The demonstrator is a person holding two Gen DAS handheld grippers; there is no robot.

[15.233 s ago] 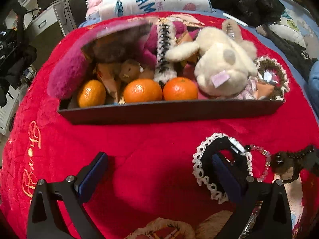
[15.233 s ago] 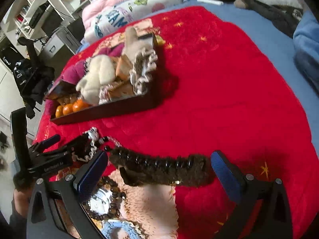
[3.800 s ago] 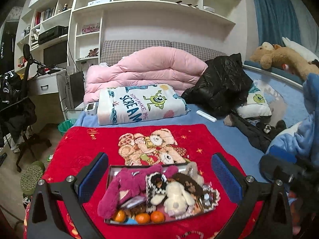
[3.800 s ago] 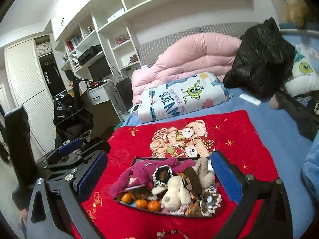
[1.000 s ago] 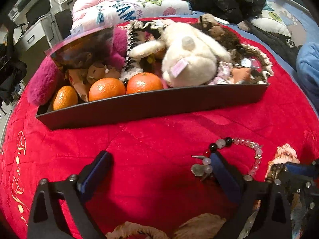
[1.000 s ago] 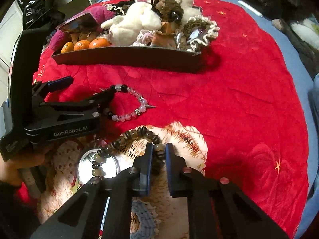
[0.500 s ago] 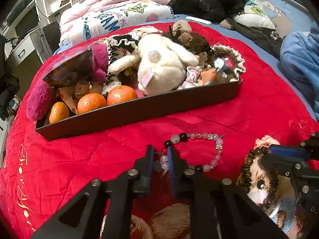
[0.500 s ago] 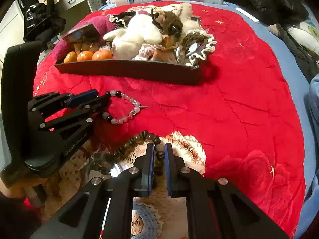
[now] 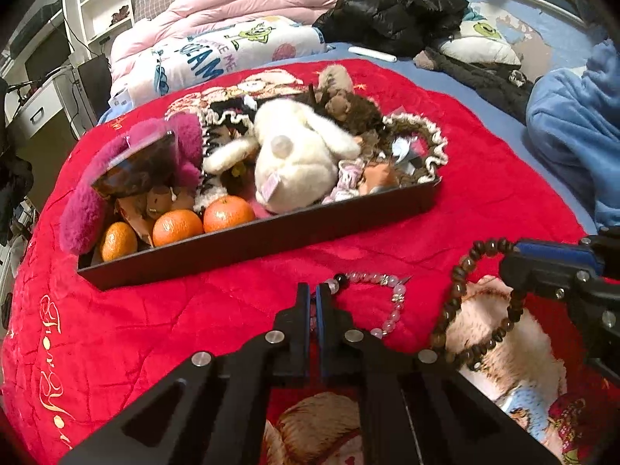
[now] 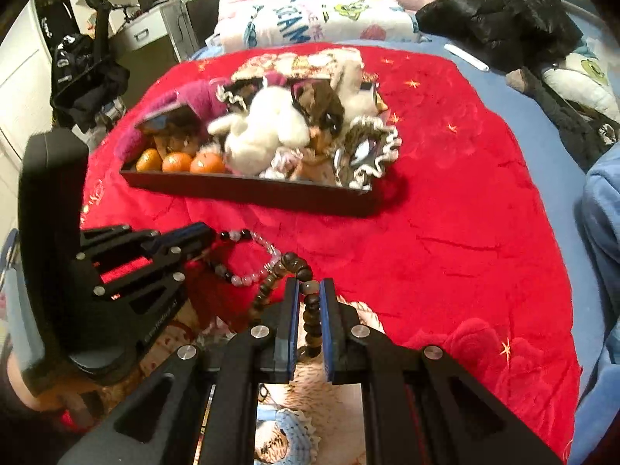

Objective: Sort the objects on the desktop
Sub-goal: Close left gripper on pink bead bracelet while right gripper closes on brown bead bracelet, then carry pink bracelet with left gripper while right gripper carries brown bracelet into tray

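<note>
A black tray (image 9: 248, 246) on the red blanket holds a white plush toy (image 9: 298, 162), three oranges (image 9: 177, 226), a magenta plush and lace-edged items. It also shows in the right wrist view (image 10: 248, 190). My left gripper (image 9: 313, 294) is shut on a pink-and-clear bead bracelet (image 9: 395, 302) and holds it lifted off the blanket in front of the tray. My right gripper (image 10: 309, 290) is shut on a brown wooden bead bracelet (image 10: 298, 267), which hangs from it, right of the left gripper (image 10: 201, 232). The brown bracelet (image 9: 457, 294) shows at right in the left wrist view.
The red blanket (image 10: 465, 232) covers the bed. Folded pink and printed bedding (image 9: 240, 50) and a black jacket (image 9: 395, 4) lie behind the tray. A blue blanket (image 9: 573, 124) is at right. A desk and chair (image 10: 85, 62) stand at left.
Both grippers have risen, each lifting its bracelet off the blanket. The brown bracelet now hangs free, clear of the mirror and doily it lay on.
</note>
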